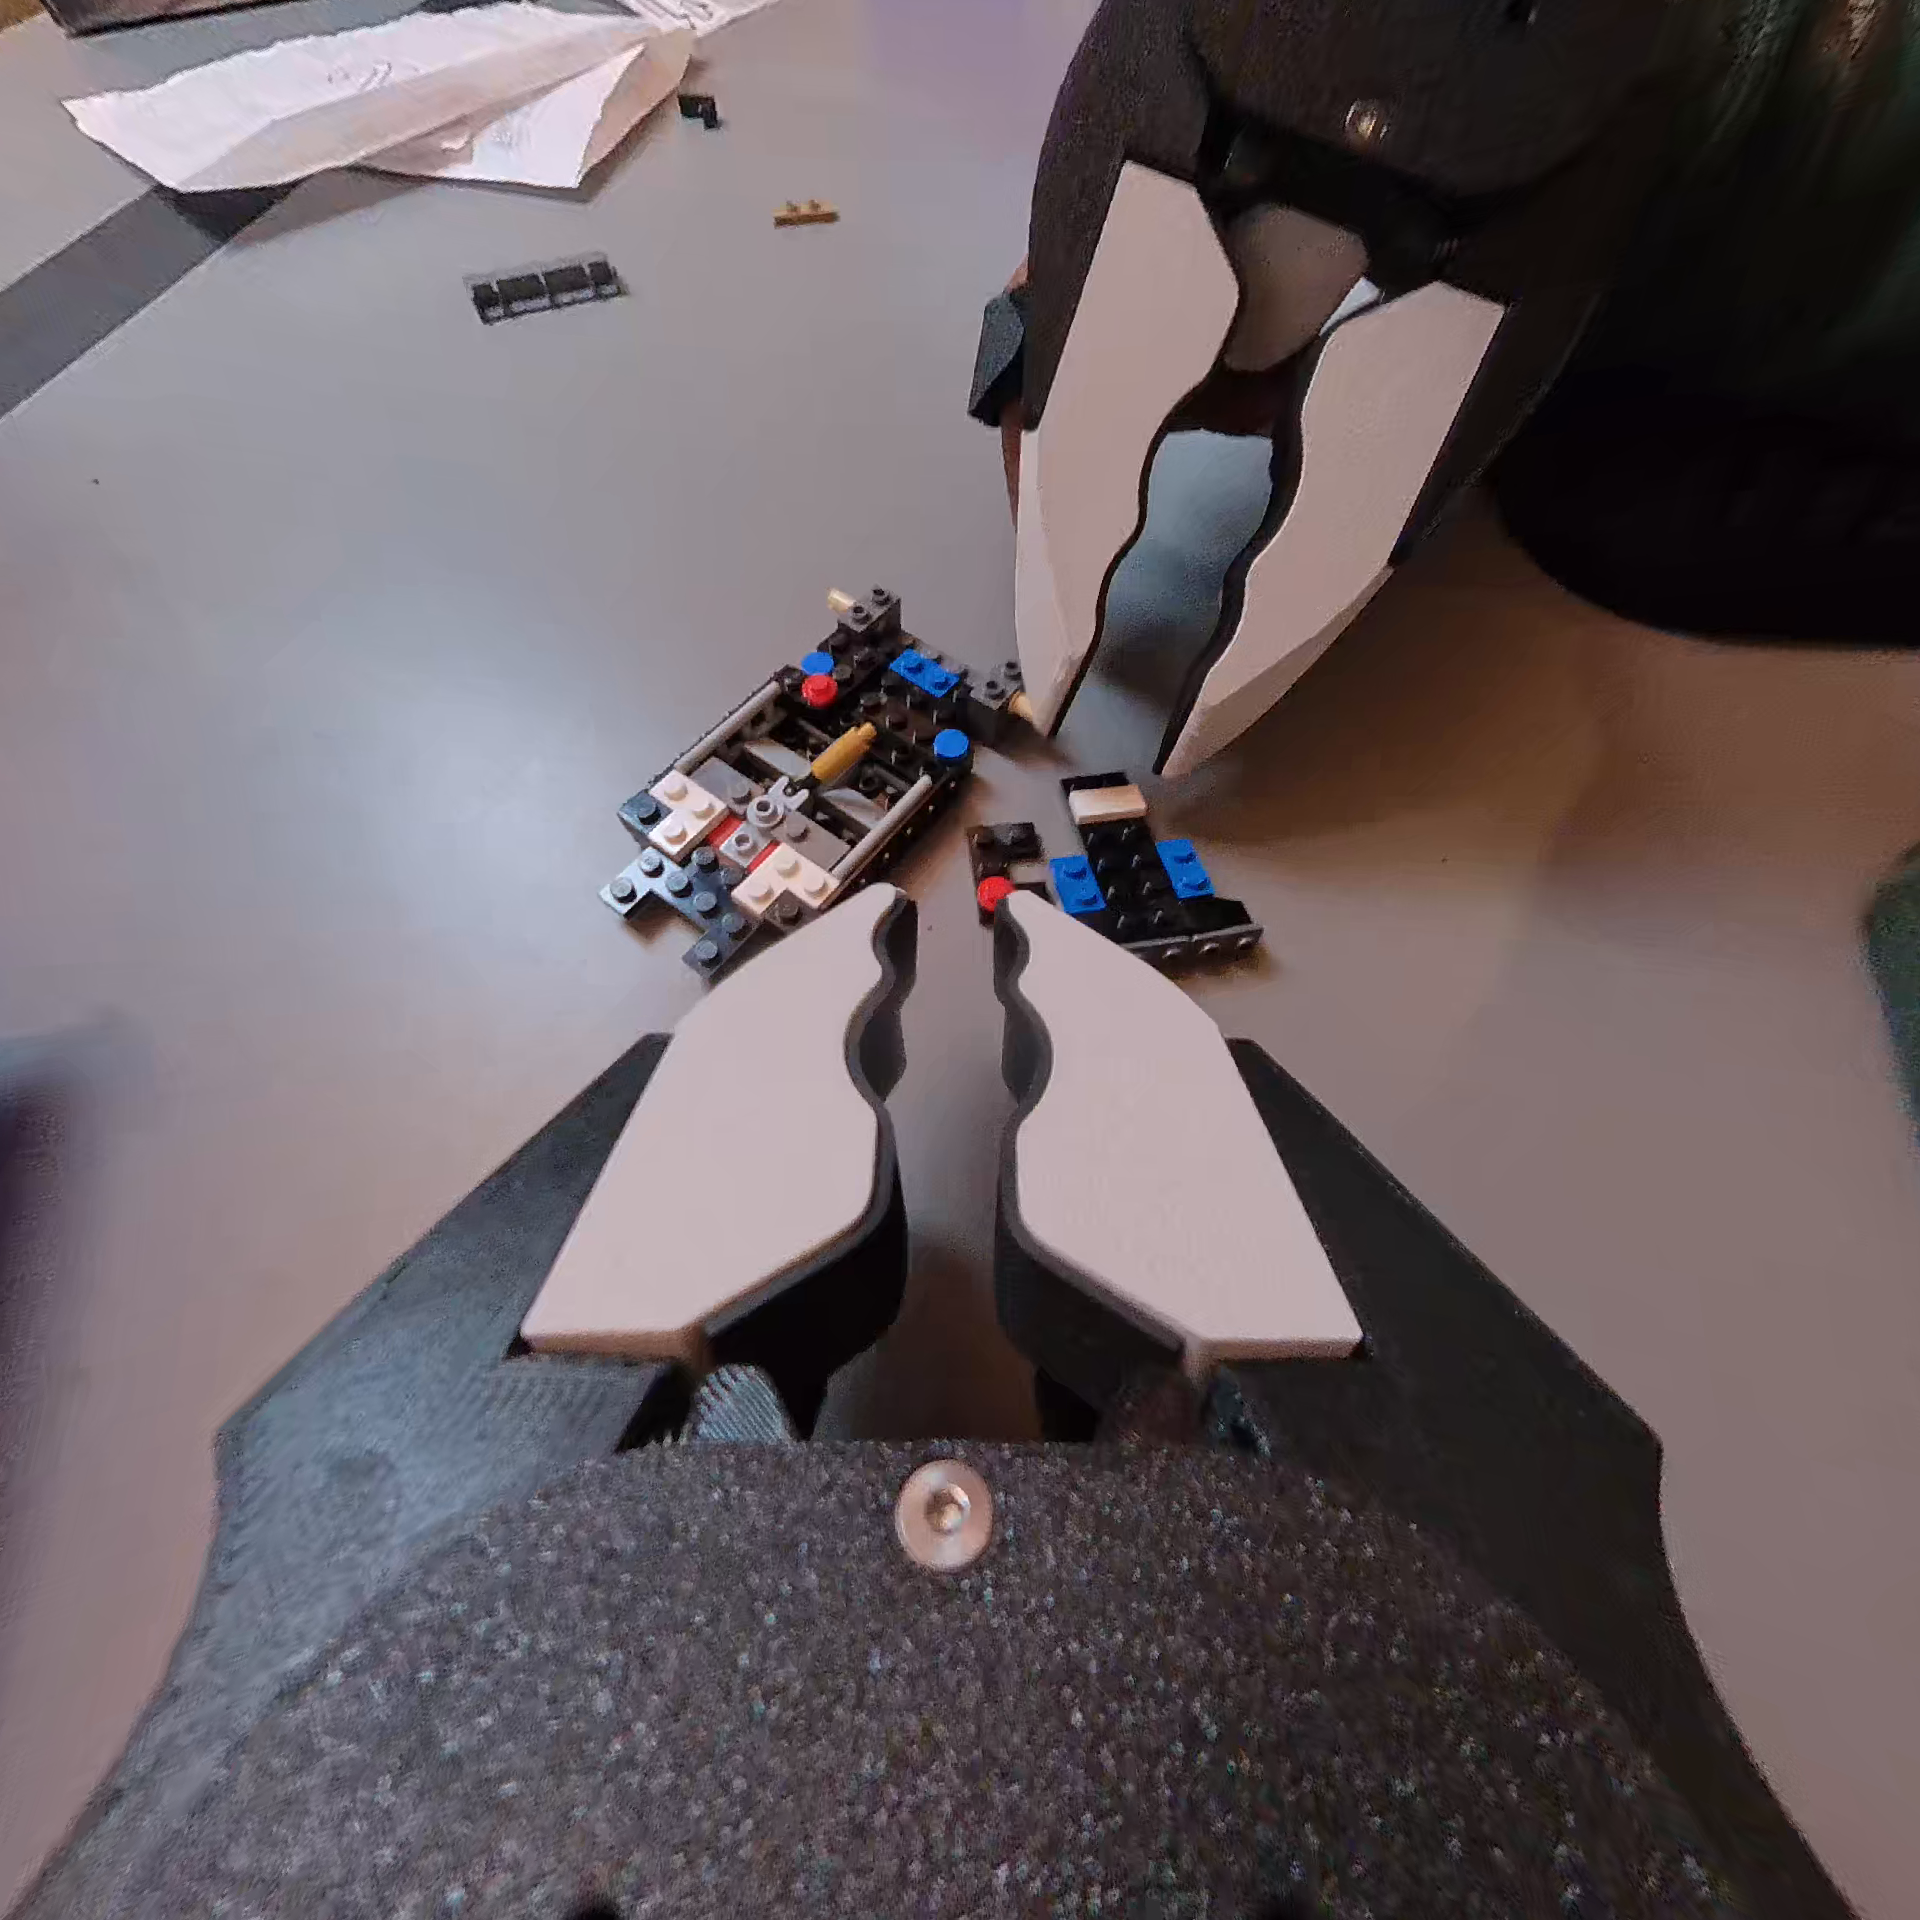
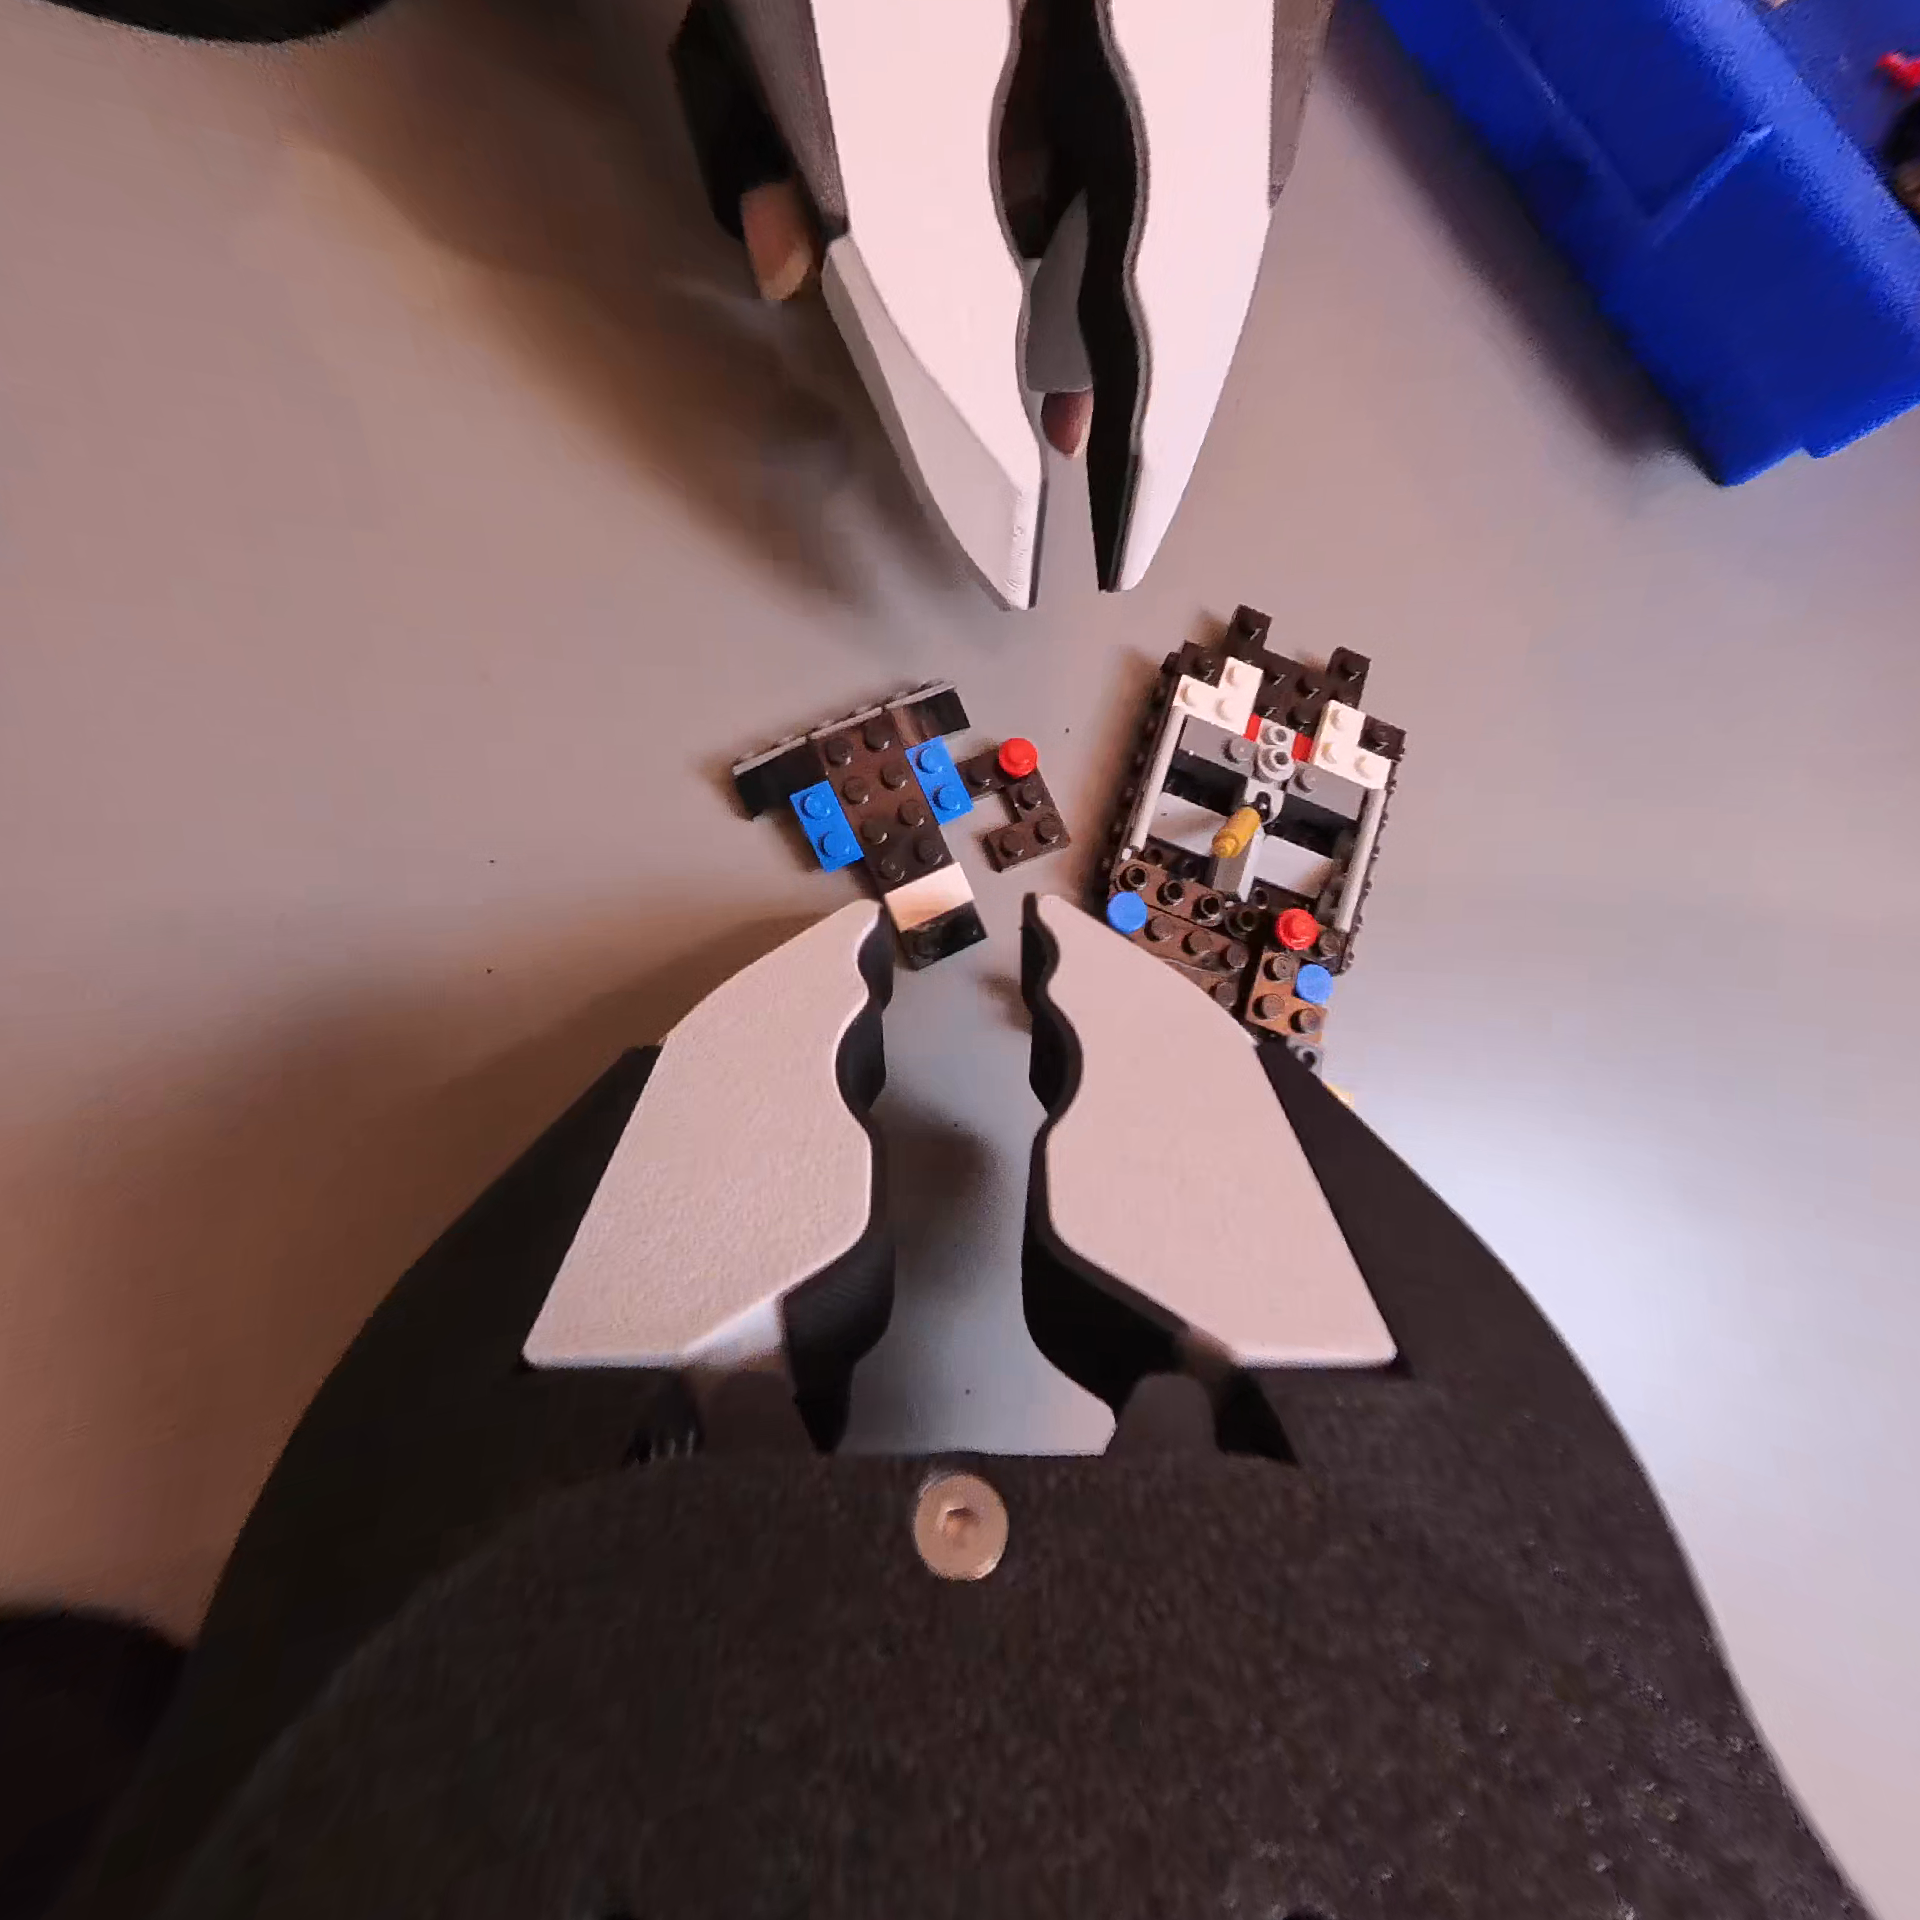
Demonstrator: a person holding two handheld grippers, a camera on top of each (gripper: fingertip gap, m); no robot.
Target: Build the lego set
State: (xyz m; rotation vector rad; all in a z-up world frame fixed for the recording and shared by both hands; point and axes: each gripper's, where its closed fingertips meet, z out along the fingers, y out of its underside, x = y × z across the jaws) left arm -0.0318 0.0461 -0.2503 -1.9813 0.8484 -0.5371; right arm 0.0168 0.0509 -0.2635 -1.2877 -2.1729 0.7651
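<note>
Right in front of my camera, my left gripper (image 1: 951,904) hung just over the grey bench (image 1: 364,623). Its two fingers were a little apart and held nothing. My right gripper (image 2: 956,914) pointed back at it from the other side, and its fingers were apart and held nothing too.

Between the two grippers lay two brick builds, near each other but not touching. I saw the big brick frame (image 1: 800,790) just past my left gripper's left fingertip. It was black with grey rods, white and grey plates, a tan pin, and red and blue round studs. From the right wrist camera that frame (image 2: 1257,831) sat just beside my right gripper's right finger, which covered its near corner.

I saw the small black brick plate (image 1: 1138,873) with blue bits lying beside my left gripper's right fingertip. Its shiny end (image 2: 935,914) sat right at the gap of my right gripper. A little black corner piece (image 2: 1023,805) with a red stud lay next to it.

Farther off I saw a black strip of bricks (image 1: 545,286), a tan bit (image 1: 805,213) and some white paper (image 1: 395,94). A blue bin (image 2: 1662,208) stood at the far corner. I could not tell what was in it.
</note>
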